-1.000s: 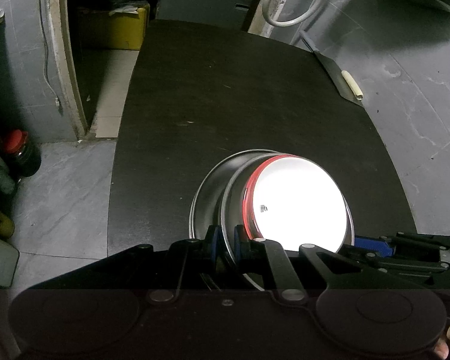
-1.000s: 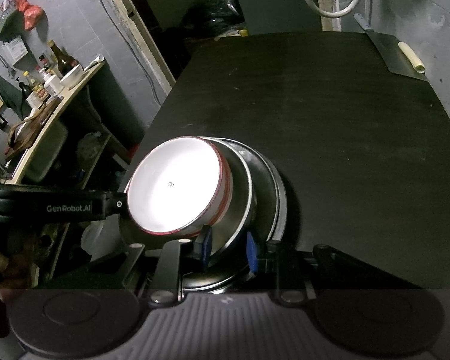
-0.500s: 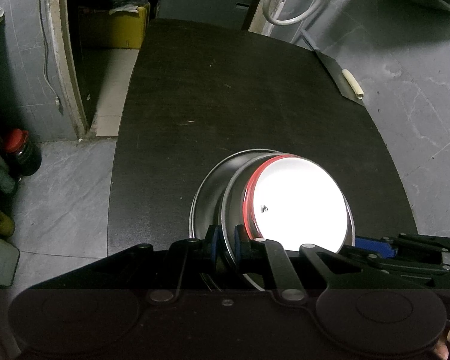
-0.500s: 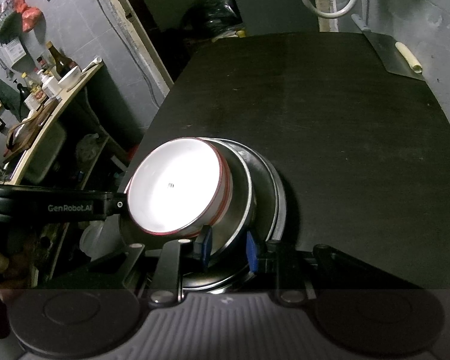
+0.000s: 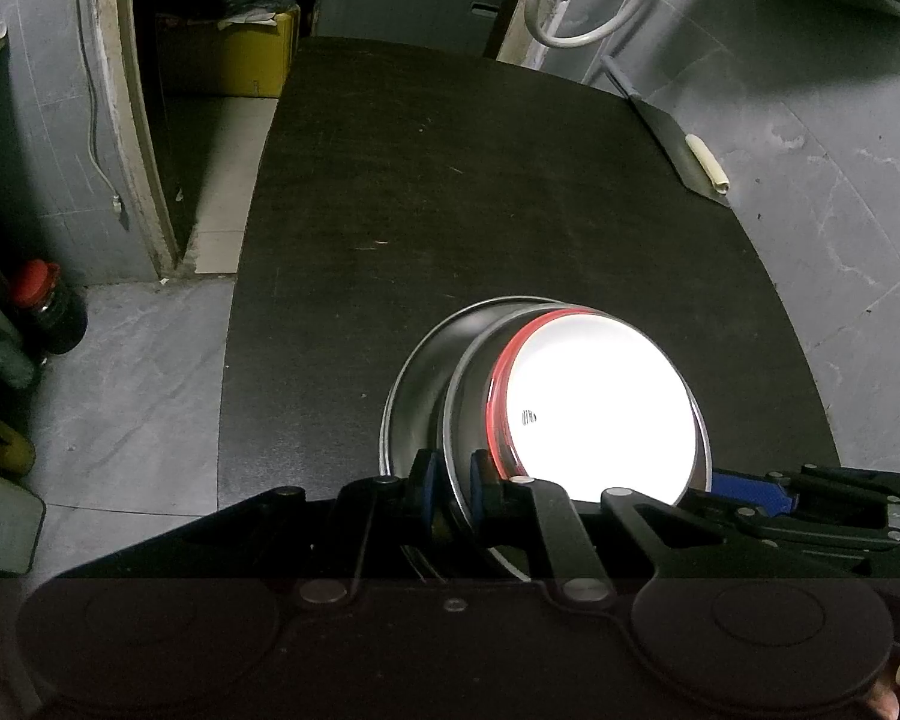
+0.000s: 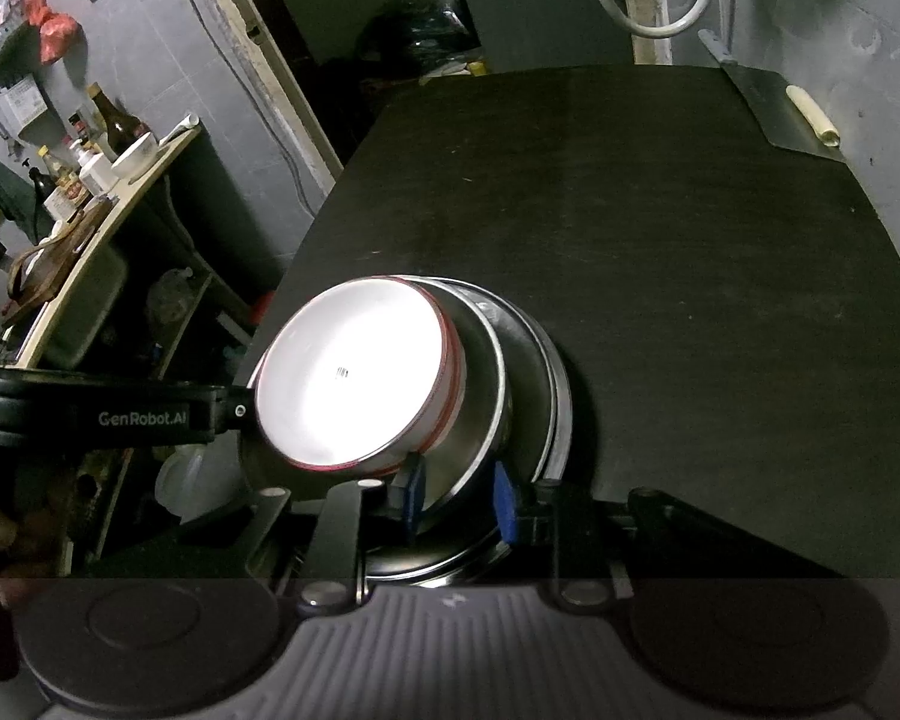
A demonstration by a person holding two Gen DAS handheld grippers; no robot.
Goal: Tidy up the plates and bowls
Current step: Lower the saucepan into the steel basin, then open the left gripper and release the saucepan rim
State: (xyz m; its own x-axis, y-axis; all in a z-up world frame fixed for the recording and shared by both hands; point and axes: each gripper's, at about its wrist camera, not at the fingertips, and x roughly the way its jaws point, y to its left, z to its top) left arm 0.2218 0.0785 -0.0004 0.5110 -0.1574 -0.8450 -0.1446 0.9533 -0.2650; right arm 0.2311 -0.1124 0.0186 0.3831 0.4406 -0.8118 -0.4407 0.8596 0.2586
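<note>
Dark worktop (image 5: 480, 210), dim kitchen. Both tools, left tool (image 5: 448, 474) and right tool (image 6: 459, 495), clamp the steel bowl (image 6: 480, 414) rim directly ahead; white bowl (image 6: 354, 372) nested inside, plates (image 6: 555, 396) beneath. Stacking step appears complete; next, release evenly.
</note>
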